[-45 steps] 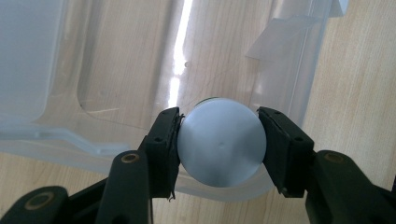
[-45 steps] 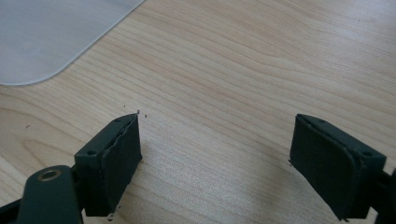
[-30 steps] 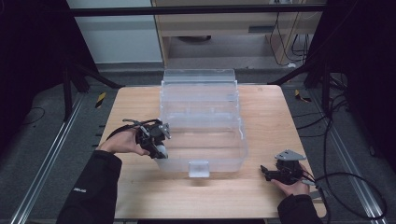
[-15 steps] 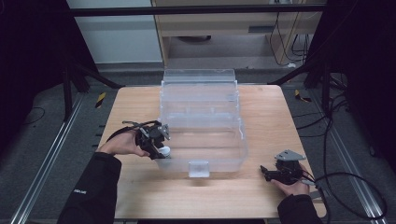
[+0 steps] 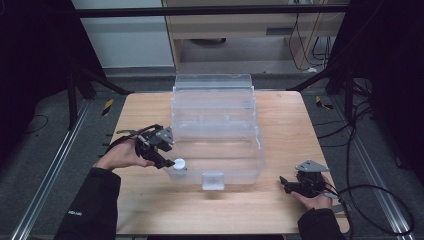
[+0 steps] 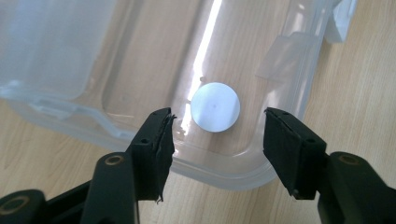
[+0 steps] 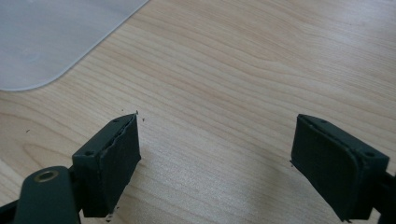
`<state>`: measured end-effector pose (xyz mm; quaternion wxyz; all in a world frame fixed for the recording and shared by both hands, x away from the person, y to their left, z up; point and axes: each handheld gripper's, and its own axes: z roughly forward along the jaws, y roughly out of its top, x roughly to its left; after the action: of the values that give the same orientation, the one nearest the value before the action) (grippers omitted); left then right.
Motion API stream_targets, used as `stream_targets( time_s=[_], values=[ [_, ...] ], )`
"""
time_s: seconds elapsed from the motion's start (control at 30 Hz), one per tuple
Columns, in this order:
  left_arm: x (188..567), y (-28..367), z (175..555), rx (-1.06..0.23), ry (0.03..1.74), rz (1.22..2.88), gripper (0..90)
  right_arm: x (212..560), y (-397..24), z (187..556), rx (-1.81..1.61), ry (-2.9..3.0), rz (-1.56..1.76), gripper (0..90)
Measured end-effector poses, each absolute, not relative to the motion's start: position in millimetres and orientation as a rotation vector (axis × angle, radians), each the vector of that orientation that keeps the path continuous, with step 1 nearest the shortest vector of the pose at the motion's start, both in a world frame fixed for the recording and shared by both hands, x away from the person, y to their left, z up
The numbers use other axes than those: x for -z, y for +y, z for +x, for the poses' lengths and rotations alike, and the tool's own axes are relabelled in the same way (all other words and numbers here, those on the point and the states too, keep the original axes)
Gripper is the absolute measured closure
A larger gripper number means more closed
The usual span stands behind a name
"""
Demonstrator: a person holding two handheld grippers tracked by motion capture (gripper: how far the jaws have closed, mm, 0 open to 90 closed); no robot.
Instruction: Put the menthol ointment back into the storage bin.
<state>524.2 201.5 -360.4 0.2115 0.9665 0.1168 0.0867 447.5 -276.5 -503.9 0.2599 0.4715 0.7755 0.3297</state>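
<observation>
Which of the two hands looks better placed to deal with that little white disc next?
The left. Its hand-held gripper hangs right over the white disc in the clear box, jaws just opened, nothing between them. The right hand-held gripper rests open on the table, far from the disc.

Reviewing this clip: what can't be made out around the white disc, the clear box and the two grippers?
- White disc: left gripper view, glare and clear plastic hide whether it lies on the clear box or inside it.
- Left gripper, jaws apart: high view, too small to show the gap.
- Right gripper: its view's bottom edge cuts off the body.
- Box latch: high view, too blurred to tell whether fastened.
</observation>
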Motion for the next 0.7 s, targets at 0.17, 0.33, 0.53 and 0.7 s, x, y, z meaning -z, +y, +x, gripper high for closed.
stream_targets(
  time_s=[0.17, 0.33, 0.53, 0.7],
  values=[
    [351.7, 216.0, 515.4, -0.323, 0.397, 2.593, 35.5, 502.3, -277.4, 446.7, -0.907, 2.088, 1.291, 15.8],
    [349.2, 232.5, 503.9, -0.383, 0.49, 2.503, 30.8, 501.1, -278.5, 446.3, -0.92, 2.077, 1.298, 15.9],
    [357.6, 253.6, 490.2, -0.433, 0.634, 2.387, 27.1, 500.0, -279.6, 445.7, -0.932, 2.068, 1.301, 16.0],
    [374.1, 269.6, 480.1, -0.506, 0.761, 2.291, 23.6, 499.5, -279.9, 445.3, -0.936, 2.063, 1.306, 16.0]
  ],
)
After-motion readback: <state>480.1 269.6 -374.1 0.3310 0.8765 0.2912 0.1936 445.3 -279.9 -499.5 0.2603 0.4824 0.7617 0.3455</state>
